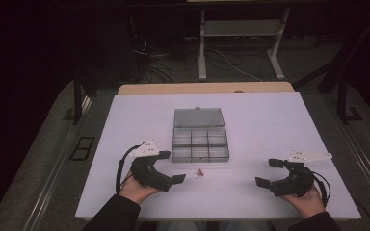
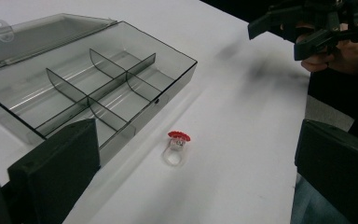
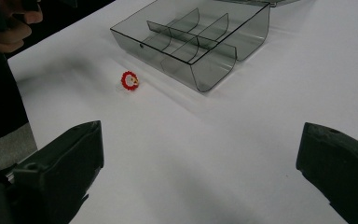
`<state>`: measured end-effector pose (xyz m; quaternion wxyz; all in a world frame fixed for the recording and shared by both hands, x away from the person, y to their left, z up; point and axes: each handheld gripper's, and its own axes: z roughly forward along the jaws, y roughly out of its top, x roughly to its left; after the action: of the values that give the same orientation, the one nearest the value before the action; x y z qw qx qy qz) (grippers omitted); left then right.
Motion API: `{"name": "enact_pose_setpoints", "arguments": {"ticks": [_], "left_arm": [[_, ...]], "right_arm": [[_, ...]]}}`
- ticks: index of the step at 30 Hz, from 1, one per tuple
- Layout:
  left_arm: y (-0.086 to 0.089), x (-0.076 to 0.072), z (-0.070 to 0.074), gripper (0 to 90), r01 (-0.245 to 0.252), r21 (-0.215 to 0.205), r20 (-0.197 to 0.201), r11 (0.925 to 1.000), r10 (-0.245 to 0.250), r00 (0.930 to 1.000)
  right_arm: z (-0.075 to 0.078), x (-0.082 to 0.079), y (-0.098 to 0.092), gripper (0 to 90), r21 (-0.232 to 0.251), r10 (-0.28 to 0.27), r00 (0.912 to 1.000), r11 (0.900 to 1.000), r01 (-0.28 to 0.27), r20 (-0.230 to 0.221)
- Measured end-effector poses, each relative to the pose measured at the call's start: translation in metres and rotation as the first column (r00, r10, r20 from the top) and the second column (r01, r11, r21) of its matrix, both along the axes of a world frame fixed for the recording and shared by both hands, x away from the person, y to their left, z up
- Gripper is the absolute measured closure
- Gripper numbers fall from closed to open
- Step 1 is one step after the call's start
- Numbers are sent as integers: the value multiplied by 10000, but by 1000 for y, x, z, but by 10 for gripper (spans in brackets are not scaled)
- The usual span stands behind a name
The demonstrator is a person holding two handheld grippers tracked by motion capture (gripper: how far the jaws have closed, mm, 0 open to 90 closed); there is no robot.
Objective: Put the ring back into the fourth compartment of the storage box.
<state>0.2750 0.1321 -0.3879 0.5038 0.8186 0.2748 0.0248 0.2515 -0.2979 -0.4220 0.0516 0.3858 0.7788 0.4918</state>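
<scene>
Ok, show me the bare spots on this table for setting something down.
Free: left and right of the box, and between the ring and right gripper. Crowded: the strip by the left gripper, ring and box front.

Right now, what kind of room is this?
Probably a lab or workshop: a white table holds a clear divided box, and loose cables trail across the floor by a desk frame behind.

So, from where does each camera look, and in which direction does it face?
High view: above the person's side, facing forward and down on the table; forearms, hands, both hand-held grippers.
Left gripper view: along its open jaws toward the ring and box.
Right gripper view: along its open jaws, same ring and box.
All views share ring and box.
</scene>
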Motion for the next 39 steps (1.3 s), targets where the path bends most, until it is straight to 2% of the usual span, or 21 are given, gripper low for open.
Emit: {"name": "enact_pose_setpoints", "arguments": {"ticks": [12, 18, 21, 31, 35, 39], "left_arm": [[-18, 5, -2, 0, 445, 492, -150, 9978, -438, 9989], [-27, 7, -5, 0, 711, 890, -243, 9935, -692, 9973], [-29, 8, -6, 0, 793, 915, -292, 9926, -769, 9966], [-44, 9, -14, 0, 1140, 1550, -442, 9813, -1084, 9931], [-48, 12, -18, 0, 1263, 1871, -496, 9742, -1191, 9917], [-51, 14, -21, 0, 1272, 1996, -573, 9716, -1181, 9914]], "right_arm": [[0, 0, 0, 1, -15, 12, 10000, 10000, -12, 21], [0, 0, 1, 1, -25, 45, 10000, 10000, -45, 32], [0, 0, 1, 0, -27, 47, 10000, 10000, -47, 34], [-1, 0, 1, 1, -59, 80, 10000, 10000, -80, 4], [-1, 0, 1, 1, -63, 100, 10000, 9999, -100, 0], [-1, 0, 1, 1, -91, 124, 9999, 9999, -124, 10]]}}
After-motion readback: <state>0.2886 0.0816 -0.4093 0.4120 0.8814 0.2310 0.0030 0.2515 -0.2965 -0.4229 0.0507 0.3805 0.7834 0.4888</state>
